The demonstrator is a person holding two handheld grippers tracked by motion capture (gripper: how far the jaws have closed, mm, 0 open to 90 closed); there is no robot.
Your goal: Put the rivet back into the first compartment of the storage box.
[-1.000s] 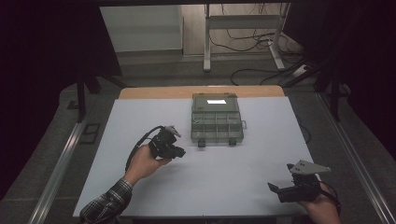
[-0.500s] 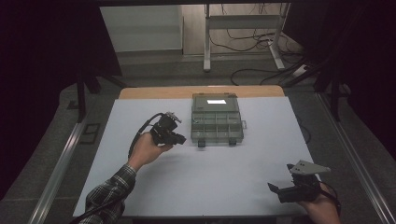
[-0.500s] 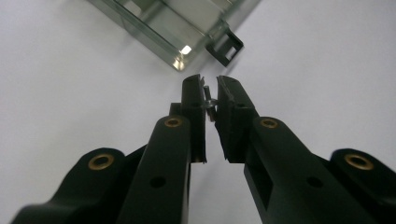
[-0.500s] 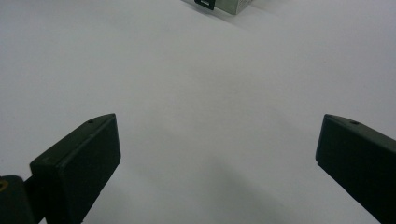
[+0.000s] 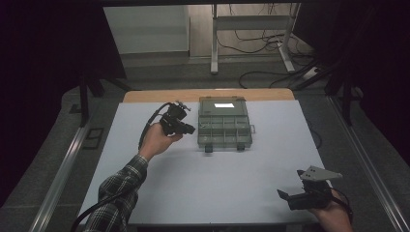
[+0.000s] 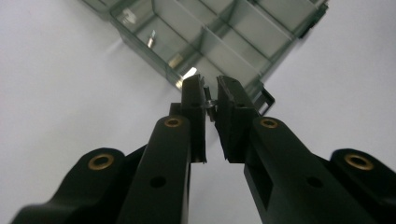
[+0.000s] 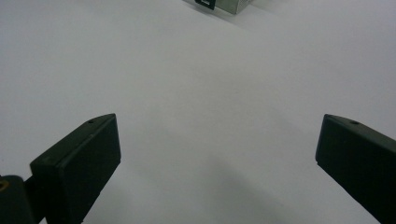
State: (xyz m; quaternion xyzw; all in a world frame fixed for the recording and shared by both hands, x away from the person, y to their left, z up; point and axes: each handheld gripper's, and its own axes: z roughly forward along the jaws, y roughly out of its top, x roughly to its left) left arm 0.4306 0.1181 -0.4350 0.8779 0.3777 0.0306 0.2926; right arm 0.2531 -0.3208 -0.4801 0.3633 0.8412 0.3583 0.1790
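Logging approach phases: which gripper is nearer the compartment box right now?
Left. The left gripper is at the compartment box's left edge, pinching a small metal part. The right gripper sits open near the table's front right corner.

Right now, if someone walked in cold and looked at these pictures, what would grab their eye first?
Probably the clear compartment box, standing at the far middle of the white table with a bright glare on its lid. Next, the left gripper held up at the box's left edge, its jaws nearly closed on a small metal part. The right gripper sits at the near right corner, its jaws spread wide over bare table.
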